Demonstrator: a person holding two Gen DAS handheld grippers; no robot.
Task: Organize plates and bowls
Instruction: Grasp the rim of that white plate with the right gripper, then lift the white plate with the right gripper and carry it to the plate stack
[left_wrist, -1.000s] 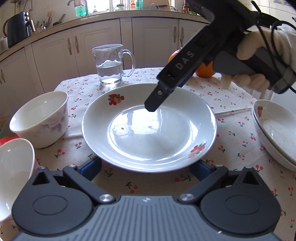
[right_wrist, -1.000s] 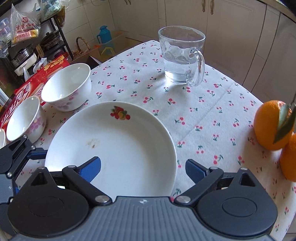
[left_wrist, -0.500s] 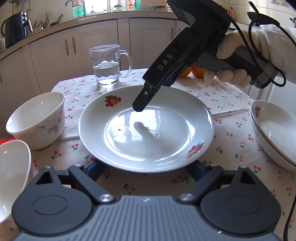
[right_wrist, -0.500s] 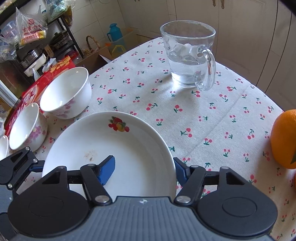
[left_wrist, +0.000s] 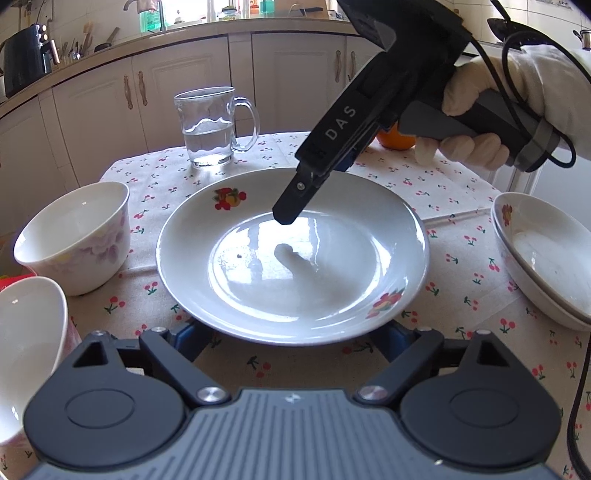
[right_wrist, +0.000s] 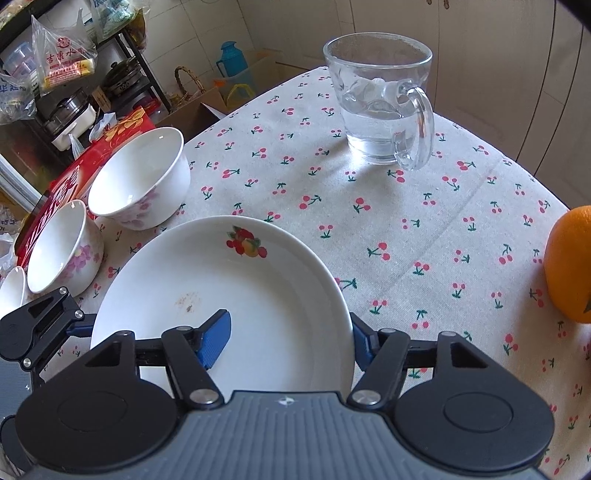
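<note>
Beside the glass mug (right_wrist: 380, 107), the plate (right_wrist: 258, 280) lies on the worktop (right_wrist: 424, 229), its rim straddled by the spread right tool (right_wrist: 288, 338), with the left tool (left_wrist: 291, 338) spread at its near edge.

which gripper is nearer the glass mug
Right. The right gripper straddles the plate rim on the side facing the glass mug; the left gripper sits at the plate's opposite edge.

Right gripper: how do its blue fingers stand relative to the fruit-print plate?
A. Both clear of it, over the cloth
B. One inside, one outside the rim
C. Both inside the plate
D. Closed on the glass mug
B: the right gripper straddles the plate rim, its left finger over the inside, the other outside.
</note>
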